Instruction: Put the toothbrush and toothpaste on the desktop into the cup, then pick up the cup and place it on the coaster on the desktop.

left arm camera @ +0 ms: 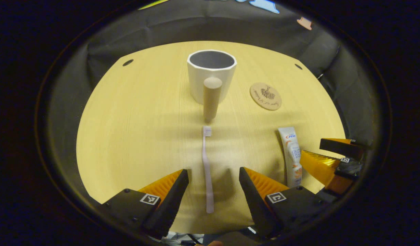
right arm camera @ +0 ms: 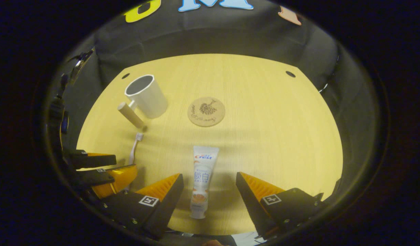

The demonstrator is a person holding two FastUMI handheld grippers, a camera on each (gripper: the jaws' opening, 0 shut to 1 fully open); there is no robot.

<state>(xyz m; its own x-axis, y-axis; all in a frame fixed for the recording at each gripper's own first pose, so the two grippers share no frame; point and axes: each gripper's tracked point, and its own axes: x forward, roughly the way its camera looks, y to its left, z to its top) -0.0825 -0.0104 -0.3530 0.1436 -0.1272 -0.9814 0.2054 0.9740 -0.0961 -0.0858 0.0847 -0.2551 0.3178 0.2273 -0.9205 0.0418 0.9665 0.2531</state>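
A white cup (left arm camera: 211, 73) with a wooden handle (left arm camera: 211, 97) stands upright at the table's far middle; in the right gripper view the cup (right arm camera: 146, 96) is at the far left. A pale pink toothbrush (left arm camera: 207, 169) lies flat, head toward the cup, its handle between the fingers of my open left gripper (left arm camera: 213, 186), which hovers over it. The white toothpaste tube (right arm camera: 202, 181) lies flat between the fingers of my open right gripper (right arm camera: 210, 189). A round wooden coaster (right arm camera: 206, 111) lies right of the cup. In the left gripper view the toothpaste (left arm camera: 292, 155) lies beside the right gripper (left arm camera: 336, 157).
The pale wooden table (right arm camera: 271, 130) has small dark holes near its far corners (right arm camera: 290, 73). Black cloth walls close in behind and on both sides. The left gripper (right arm camera: 100, 167) shows at the left edge of the right gripper view.
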